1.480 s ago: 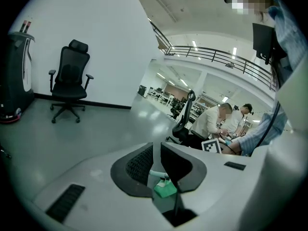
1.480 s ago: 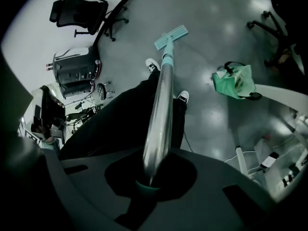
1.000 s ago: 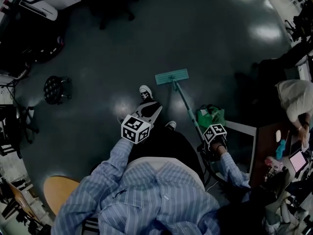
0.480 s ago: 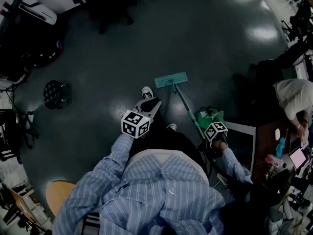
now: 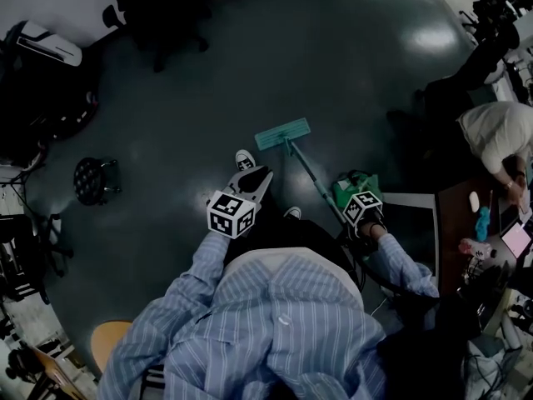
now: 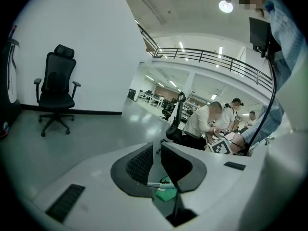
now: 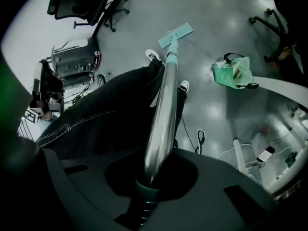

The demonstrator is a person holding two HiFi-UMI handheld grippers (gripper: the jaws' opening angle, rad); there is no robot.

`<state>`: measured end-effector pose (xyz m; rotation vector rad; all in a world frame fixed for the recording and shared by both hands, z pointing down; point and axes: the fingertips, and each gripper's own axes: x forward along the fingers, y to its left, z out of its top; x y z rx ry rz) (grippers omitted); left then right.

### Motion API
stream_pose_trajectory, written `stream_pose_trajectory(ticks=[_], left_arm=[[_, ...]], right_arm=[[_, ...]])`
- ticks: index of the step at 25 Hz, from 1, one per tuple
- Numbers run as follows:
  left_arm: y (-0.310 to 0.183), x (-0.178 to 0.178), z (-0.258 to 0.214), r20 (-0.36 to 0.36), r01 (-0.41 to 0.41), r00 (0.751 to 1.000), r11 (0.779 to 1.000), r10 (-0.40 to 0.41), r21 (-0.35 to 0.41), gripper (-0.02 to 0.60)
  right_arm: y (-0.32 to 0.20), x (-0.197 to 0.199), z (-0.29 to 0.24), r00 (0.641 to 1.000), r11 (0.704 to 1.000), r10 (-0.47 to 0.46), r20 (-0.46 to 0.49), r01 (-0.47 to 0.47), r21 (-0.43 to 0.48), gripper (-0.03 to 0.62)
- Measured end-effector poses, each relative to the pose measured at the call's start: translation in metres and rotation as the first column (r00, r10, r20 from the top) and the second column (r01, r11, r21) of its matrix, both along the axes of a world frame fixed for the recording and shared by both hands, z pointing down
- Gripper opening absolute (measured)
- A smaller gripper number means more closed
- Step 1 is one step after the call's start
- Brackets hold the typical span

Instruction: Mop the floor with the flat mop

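The flat mop's teal head lies flat on the dark floor ahead of my feet. Its metal handle slants back to my right gripper, which is shut on it. In the right gripper view the handle runs from between the jaws of the right gripper out to the mop head. My left gripper hovers over my left shoe, apart from the mop. The pads of the left gripper stand almost together with nothing between them.
A green bag sits on the floor just right of the handle, beside a white frame. A black stool stands at left and an office chair far ahead. A person leans over a desk at right.
The mop head has slid a little farther ahead over the floor, and the view has shifted forward with it. Both grippers keep the same hold.
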<state>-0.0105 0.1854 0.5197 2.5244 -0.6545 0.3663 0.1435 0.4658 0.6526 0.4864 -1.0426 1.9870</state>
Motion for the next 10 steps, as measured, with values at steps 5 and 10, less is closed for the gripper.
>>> stream_pose_trajectory(ticks=[5,10], left_arm=[[0.012,-0.004,-0.005,-0.005,0.037,0.999,0.999,-0.037,0.010,0.052],[0.022,-0.023,-0.004,-0.012,0.088,0.996,0.996,-0.088,0.005,0.052]], right_arm=[[0.008,0.002,0.002,1.000,1.000,-0.028,-0.002,0.028,0.001,0.021],[0.009,-0.003,0.004,0.999,0.999,-0.052,-0.005,0.052,-0.009,0.021]])
